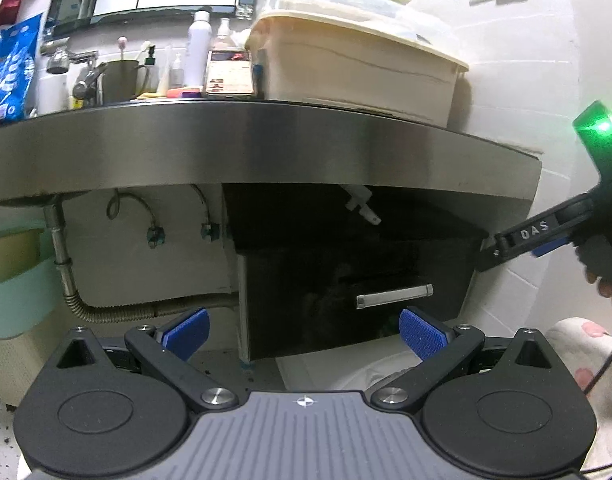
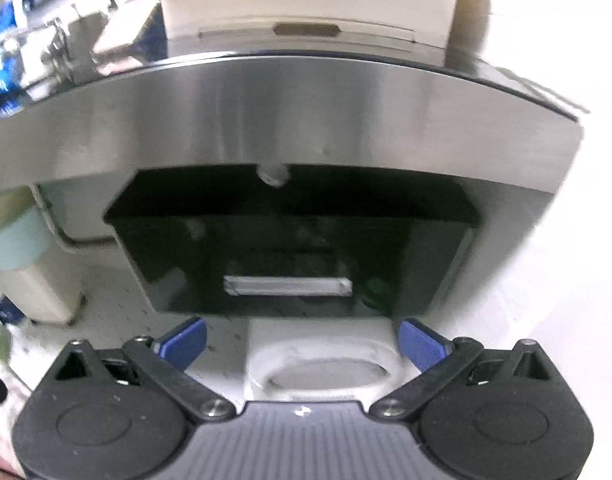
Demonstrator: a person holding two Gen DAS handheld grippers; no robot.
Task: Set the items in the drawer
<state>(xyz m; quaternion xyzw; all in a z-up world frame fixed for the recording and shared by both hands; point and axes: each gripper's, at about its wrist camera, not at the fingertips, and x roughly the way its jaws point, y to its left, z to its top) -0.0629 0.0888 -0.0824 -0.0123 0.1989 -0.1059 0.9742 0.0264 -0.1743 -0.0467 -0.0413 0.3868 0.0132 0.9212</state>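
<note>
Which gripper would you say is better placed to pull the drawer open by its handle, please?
Probably the right gripper: it is open and faces the silver handle almost squarely. The left gripper, also open, views the handle off to its right side.

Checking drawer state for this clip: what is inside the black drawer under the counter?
Nothing inside shows. The black drawer is shut, so its front and silver handle cover whatever it holds. Both the left gripper and the right gripper are open and empty.
</note>
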